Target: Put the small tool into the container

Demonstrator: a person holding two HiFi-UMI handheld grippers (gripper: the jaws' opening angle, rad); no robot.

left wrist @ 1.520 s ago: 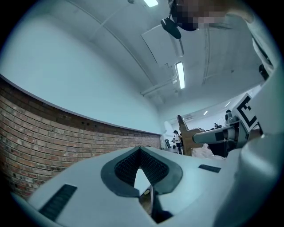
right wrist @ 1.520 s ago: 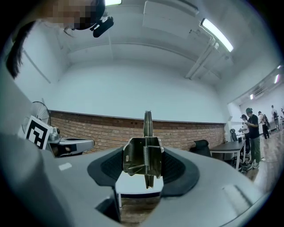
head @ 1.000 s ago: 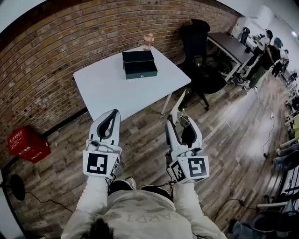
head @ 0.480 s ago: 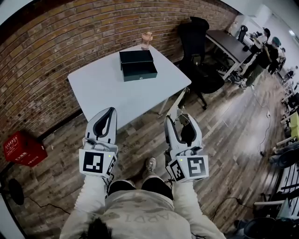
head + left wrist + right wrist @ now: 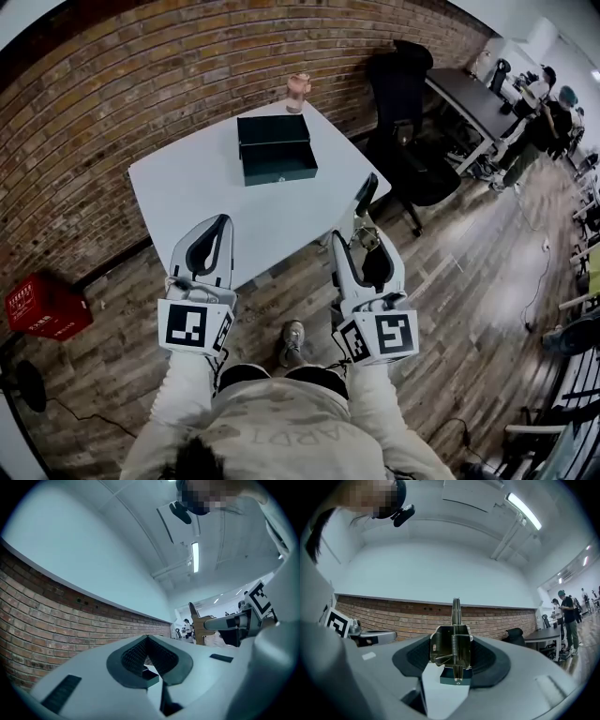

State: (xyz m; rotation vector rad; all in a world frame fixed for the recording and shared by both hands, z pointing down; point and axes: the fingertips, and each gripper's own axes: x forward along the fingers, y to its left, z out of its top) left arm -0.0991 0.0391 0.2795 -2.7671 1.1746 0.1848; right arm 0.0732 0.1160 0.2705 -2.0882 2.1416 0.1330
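Brick-walled room, wooden floor open on the right up to a black chair (image 5: 410, 141), white bench (image 5: 187, 187) now closer than a second ago, open container (image 5: 277, 159) far on it, left claw (image 5: 222, 222) pressed together, empty, over the near edge, right claw (image 5: 363, 242) clamped on the upright small tool (image 5: 365, 194).

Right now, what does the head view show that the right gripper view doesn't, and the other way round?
Only the head view shows the red crate, the small pinkish object at the far corner of the table and the person's shoe. Only the right gripper view shows the ceiling lamp and the springs inside the metal tool that the right gripper clamps. Both show the brick wall, the dark green box and that tool.
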